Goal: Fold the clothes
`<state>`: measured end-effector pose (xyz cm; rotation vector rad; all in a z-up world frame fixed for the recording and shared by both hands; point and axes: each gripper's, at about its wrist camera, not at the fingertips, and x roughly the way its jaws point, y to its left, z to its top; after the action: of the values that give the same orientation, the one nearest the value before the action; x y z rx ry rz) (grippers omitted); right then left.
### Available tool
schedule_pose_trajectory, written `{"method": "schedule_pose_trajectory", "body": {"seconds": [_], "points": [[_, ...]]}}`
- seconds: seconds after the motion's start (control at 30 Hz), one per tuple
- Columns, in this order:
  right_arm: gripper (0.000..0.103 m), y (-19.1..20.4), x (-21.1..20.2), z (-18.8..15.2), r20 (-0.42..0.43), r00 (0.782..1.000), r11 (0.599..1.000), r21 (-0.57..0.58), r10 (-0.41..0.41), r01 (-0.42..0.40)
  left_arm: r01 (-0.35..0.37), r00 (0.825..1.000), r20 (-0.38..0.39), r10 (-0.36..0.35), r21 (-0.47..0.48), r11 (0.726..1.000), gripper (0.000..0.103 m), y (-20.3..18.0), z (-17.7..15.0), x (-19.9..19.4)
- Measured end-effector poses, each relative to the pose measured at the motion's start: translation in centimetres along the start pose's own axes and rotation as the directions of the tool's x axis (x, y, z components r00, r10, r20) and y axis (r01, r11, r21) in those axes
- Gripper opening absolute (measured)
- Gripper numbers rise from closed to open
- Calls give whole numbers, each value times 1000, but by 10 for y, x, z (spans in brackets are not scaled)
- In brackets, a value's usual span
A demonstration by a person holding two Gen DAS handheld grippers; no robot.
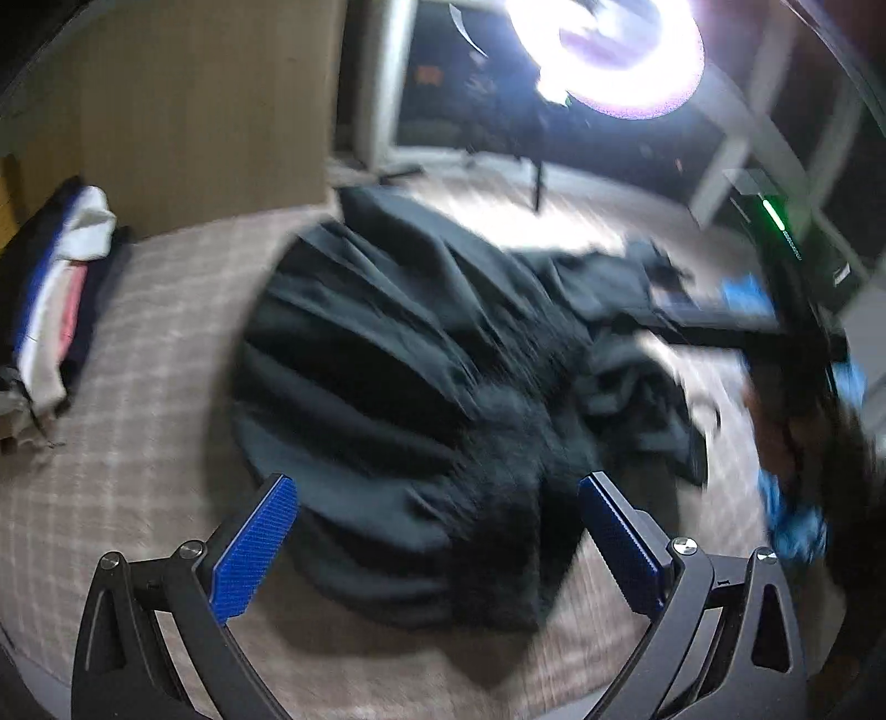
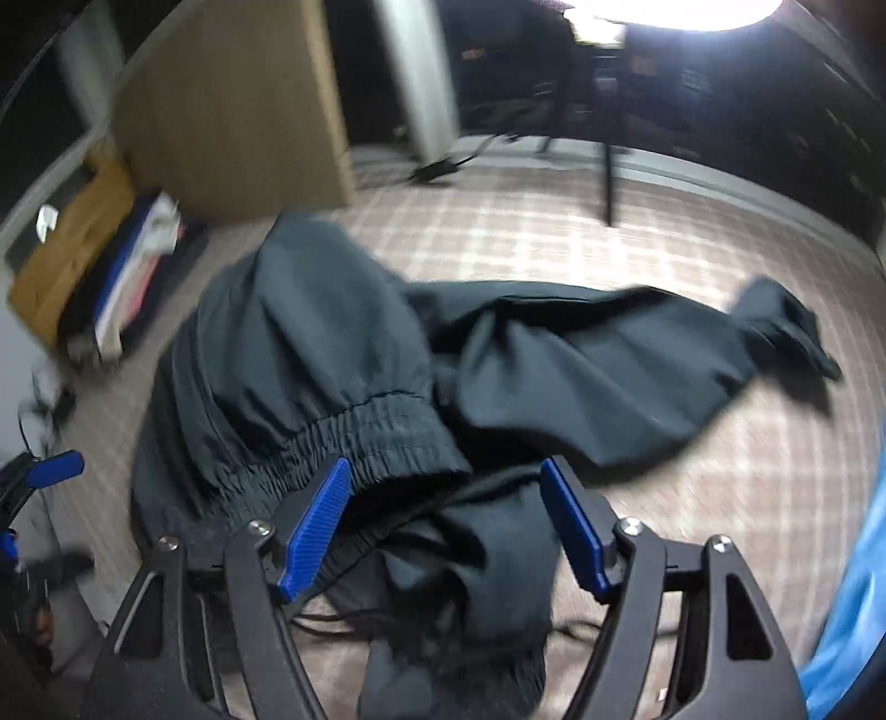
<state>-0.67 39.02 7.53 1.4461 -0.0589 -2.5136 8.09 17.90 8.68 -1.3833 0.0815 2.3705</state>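
Jacket (image 2: 310, 354): dark, crumpled, lying on the checked cover (image 2: 581, 232) in the middle; one sleeve (image 2: 637, 354) stretches to the right, its cuff (image 2: 786, 327) resting on the cover.
Hem: the elastic, gathered band (image 2: 365, 437) is turned toward the right wrist camera and lies just in front of the right gripper.
Right gripper (image 2: 443, 526): jaws apart at a middle width, blue pads (image 2: 315, 531) on both sides; folds of the jacket lie between them, but the pads do not press on the cloth.
Left gripper (image 1: 437, 543): jaws wide apart, pointing down at the jacket; dark cloth is seen between the fingers, and no pad touches it. This picture is blurred.
Pile (image 1: 55, 310): folded clothes in white, blue and pink, at the left edge of the cover, well apart from the jacket.
Board (image 2: 232, 105): a wooden panel stands behind the pile.
Lamp (image 1: 614, 50): a bright round light at the far side, above the cover.
Blue sleeve (image 2: 853, 598): seen at the right edge of the right wrist view.
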Motion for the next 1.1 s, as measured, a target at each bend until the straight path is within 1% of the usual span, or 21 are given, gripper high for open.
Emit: {"method": "schedule_pose_trajectory", "body": {"seconds": [0.03,0.07,0.13,0.17,0.2,0.3,0.37,0.47,0.5,0.57,0.63,0.7,0.77,0.8,0.87,0.9,0.93,0.97,1.0,1.07,1.1], "points": [[59,5,7,1,-19,1000,999,-51,0,-1,-12,1000,-17,13,12,1000,102,-3,-5,4],[56,11,15,2,-38,999,995,-102,0,-4,-39,999,-29,39,24,999,102,-5,-8,8],[44,18,28,2,-75,997,983,-183,-13,-1,-92,994,-48,94,41,995,101,-9,-14,20],[44,21,33,0,-93,995,977,-213,-24,3,-118,991,-55,121,44,992,100,-10,-17,26],[44,21,39,-2,-112,993,974,-228,-22,-4,-123,990,-60,125,41,992,98,-10,-18,29],[43,16,53,-3,-129,991,971,-237,-17,-14,-121,990,-66,123,34,992,91,-8,-21,38],[43,15,59,-2,-140,990,971,-238,-23,-11,-111,992,-61,111,9,994,86,-6,-24,32],[43,18,46,-7,-132,991,951,-304,17,-57,-105,994,-45,103,-25,994,85,-5,-28,21],[43,19,41,-8,-130,991,943,-326,31,-72,-85,996,-38,84,-40,996,85,-6,-30,17],[43,15,37,-12,-144,989,936,-342,37,-85,-52,999,-16,51,-65,997,86,-11,-34,10],[43,11,36,-15,-145,989,933,-349,31,-80,-69,997,-35,67,-65,996,87,-15,-37,18],[43,14,45,-14,-135,991,926,-376,-6,-46,-88,995,-55,85,-63,994,87,-20,-39,27],[43,16,49,-8,-108,994,928,-370,2,-42,-105,993,-69,101,-62,993,87,-22,-42,35],[43,16,51,-4,-95,995,929,-367,5,-40,-126,990,-70,122,-55,991,87,-22,-43,39],[31,16,58,3,-95,995,933,-360,-14,-22,-193,979,-68,191,-33,981,83,-20,-45,46],[17,16,61,6,-95,995,934,-357,-23,-12,-207,977,-69,203,-43,977,74,-16,-45,47],[13,16,64,10,-95,995,935,-354,-32,-4,-192,980,-66,188,-69,979,70,-10,-45,44],[13,13,64,13,-98,995,944,-329,-18,-15,-175,984,-61,169,-96,980,70,-4,-44,40],[13,9,56,18,-85,996,955,-294,23,-47,-177,984,-43,173,-117,977,70,2,-43,34],[13,5,43,20,-48,997,956,-283,63,-74,-202,979,-19,201,-128,971,68,9,-44,26],[13,4,35,22,-26,996,956,-281,87,-90,-201,980,-21,200,-134,970,68,12,-44,25]]}}
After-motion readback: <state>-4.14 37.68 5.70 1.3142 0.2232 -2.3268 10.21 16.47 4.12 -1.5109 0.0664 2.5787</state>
